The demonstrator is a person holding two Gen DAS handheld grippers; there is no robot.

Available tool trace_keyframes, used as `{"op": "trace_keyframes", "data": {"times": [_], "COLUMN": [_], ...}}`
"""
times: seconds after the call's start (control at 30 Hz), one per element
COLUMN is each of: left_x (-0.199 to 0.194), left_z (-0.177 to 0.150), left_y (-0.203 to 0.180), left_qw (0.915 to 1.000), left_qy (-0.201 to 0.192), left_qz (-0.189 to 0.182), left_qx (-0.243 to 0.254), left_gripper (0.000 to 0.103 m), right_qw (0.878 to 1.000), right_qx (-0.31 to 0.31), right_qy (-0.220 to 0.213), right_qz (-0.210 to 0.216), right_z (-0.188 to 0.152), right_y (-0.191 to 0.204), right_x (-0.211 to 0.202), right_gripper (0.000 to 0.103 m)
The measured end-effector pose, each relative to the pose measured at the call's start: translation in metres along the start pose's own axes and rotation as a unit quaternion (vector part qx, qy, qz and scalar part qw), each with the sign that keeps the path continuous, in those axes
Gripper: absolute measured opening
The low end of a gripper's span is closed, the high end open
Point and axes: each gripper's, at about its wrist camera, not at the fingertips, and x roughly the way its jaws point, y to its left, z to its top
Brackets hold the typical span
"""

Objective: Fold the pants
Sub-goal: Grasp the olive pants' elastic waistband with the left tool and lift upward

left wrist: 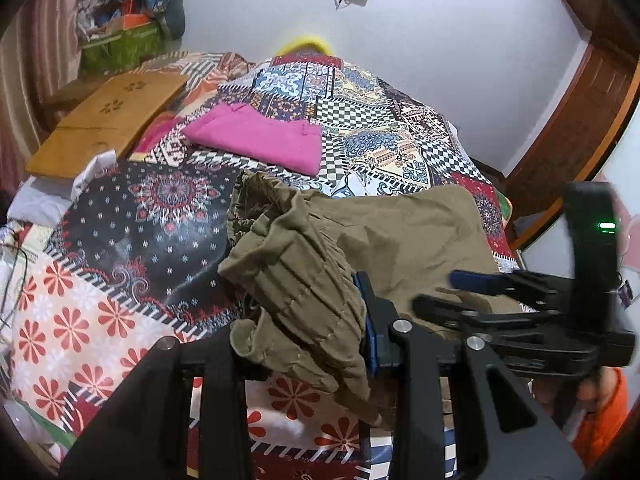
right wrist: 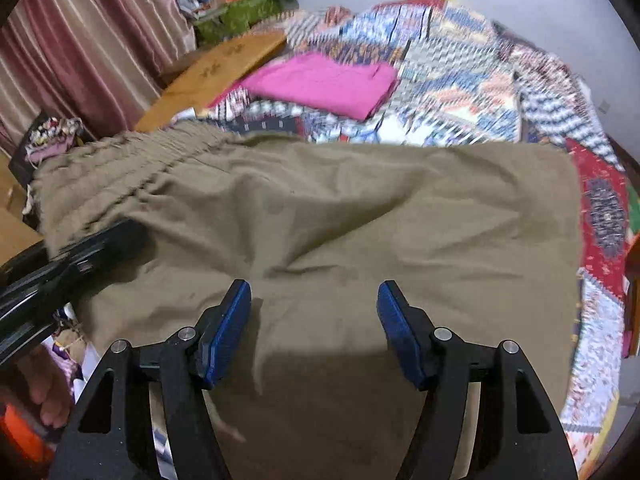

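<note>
Olive-khaki pants [right wrist: 340, 216] lie spread on the patterned bedspread [left wrist: 120, 280], with the elastic waistband [right wrist: 132, 160] at the left. In the left wrist view my left gripper [left wrist: 344, 344] is shut on the bunched waistband [left wrist: 304, 296] and holds it lifted. My right gripper [right wrist: 314, 320] is open just above the flat cloth of the pants, with nothing between its blue pads [right wrist: 228, 332]. It also shows in the left wrist view [left wrist: 480, 296], at the right over the pants. The left gripper's black body shows at the left of the right wrist view [right wrist: 72, 264].
Folded pink pants [left wrist: 260, 136] lie farther back on the bed. A wooden board [left wrist: 108, 120] lies at the back left, with a green bag [left wrist: 120, 48] of clutter behind it. Striped curtains [right wrist: 80, 40] hang at the left. A wooden door frame [left wrist: 580, 128] stands at the right.
</note>
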Motion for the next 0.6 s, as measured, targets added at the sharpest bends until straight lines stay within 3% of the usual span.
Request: {"op": "trace_keyframes", "data": {"times": [0.13, 0.27, 0.33, 0.4, 0.47, 0.6], "left_x": [-0.006, -0.014, -0.017, -0.018, -0.02, -0.023], "left_z": [0.006, 0.011, 0.014, 0.015, 0.016, 0.019], "left_y": [-0.012, -0.027, -0.036, -0.047, -0.06, -0.09], "left_qw": [0.9997, 0.9987, 0.9981, 0.9972, 0.996, 0.9924], "left_qy": [-0.013, -0.026, -0.026, -0.022, -0.027, -0.038], "left_qz": [0.006, 0.005, -0.014, -0.04, -0.043, -0.047], "left_qx": [0.02, 0.043, 0.053, 0.058, 0.073, 0.107], "left_gripper": [0.033, 0.033, 0.032, 0.031, 0.031, 0.031], "right_qw": [1.0, 1.0, 0.999, 1.0, 1.0, 0.999], "right_qx": [0.007, 0.005, 0.011, -0.002, -0.01, 0.009], "right_qy": [-0.016, 0.008, 0.035, 0.029, 0.029, 0.024], "right_qz": [0.004, 0.003, 0.018, 0.005, -0.002, 0.022], "right_z": [-0.011, -0.024, -0.032, -0.034, -0.032, -0.031], "right_y": [-0.003, -0.006, -0.008, -0.002, 0.001, -0.009], "right_x": [-0.019, -0.007, 0.011, 0.017, 0.017, 0.012], "right_gripper": [0.063, 0.063, 0.064, 0.065, 0.065, 0.065]}}
